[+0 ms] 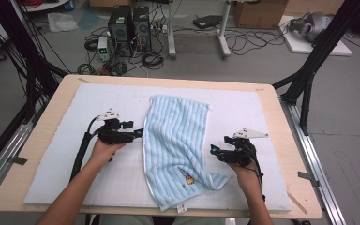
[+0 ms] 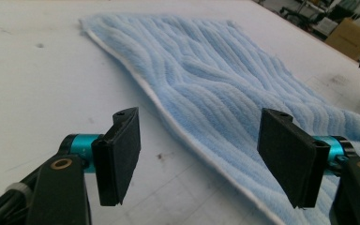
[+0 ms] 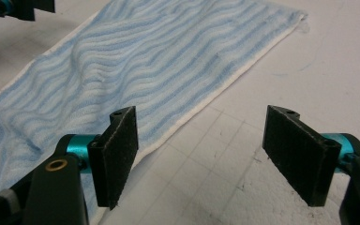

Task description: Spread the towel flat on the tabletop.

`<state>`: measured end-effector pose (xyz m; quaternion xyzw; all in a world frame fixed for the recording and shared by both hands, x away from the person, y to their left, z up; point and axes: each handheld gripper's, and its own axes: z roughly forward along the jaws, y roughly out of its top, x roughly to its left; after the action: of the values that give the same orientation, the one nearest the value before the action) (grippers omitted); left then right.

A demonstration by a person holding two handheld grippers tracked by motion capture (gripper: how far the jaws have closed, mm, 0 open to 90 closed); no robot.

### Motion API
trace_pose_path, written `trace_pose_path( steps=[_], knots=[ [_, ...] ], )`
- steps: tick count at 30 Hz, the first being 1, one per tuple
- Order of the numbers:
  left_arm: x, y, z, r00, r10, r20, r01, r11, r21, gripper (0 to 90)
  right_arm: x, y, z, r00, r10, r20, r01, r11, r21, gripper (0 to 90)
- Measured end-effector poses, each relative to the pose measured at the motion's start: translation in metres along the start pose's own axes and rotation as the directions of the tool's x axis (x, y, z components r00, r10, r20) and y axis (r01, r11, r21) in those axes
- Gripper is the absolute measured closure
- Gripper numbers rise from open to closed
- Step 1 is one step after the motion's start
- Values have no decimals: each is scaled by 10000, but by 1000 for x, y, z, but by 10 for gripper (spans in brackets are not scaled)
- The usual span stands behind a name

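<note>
In the high view we see a light blue striped towel (image 1: 178,150) lying in the middle of the frame on a white mat (image 1: 262,112) that covers the wooden bench (image 1: 47,117). The towel runs from the upper centre of the frame down toward the lower centre. It lies mostly flat, with soft ripples across it, and its lower right corner is folded and bunched, where a small printed motif shows. A little white tag sticks out at its lowest edge, close to the near rim of the mat.

We hold the left tool (image 1: 138,133) at centre left of the frame, its tips just beside the towel's left edge. In the left gripper view this tool (image 2: 206,157) stands wide open, and the towel (image 2: 225,84) stretches from the upper left to the lower right of the frame, its white hem passing between the two black jaws. We cannot tell whether either jaw touches the cloth.

We hold the right tool (image 1: 214,149) at centre right of the high view, just beside the towel's right edge and above the bunched corner. In the right gripper view this tool (image 3: 211,157) is also spread wide, gripping nothing. There the towel (image 3: 136,61) covers the upper left of the frame, with its hem running beside the left jaw, and bare gridded mat (image 3: 206,187) lies between the jaws.
</note>
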<state>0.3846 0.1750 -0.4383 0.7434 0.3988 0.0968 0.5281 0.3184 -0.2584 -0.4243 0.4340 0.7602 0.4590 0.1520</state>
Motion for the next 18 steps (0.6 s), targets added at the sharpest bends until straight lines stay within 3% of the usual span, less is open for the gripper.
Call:
trace_pose_path(
  steps=[7, 12, 14, 16, 18],
  knots=[
    [-15, 6, 36, 9999, -86, -62, 92, 9955, 946, 303, -2, 0, -1, 10000, 75, -4, -75, 9999, -93, 266],
    [-23, 7, 53, 9991, 265, -342, -215, 9902, 1380, 305, -5, -1, -3, 9998, 210, 37, -210, 9997, -139, 267],
    [-26, 5, 59, 9976, 548, -420, -469, 9844, 1696, 315, -5, -2, -3, 9997, 260, 33, -260, 9996, -150, 268],
    [-29, 5, 60, 9947, 862, -559, -749, 9807, 1806, 329, -6, -2, -3, 9997, 247, 27, -247, 9995, -174, 268],
    [-30, 6, 61, 9938, 927, -620, -798, 9795, 1849, 350, -5, -2, -3, 9995, 302, 11, -302, 9995, -121, 269]
  ],
)
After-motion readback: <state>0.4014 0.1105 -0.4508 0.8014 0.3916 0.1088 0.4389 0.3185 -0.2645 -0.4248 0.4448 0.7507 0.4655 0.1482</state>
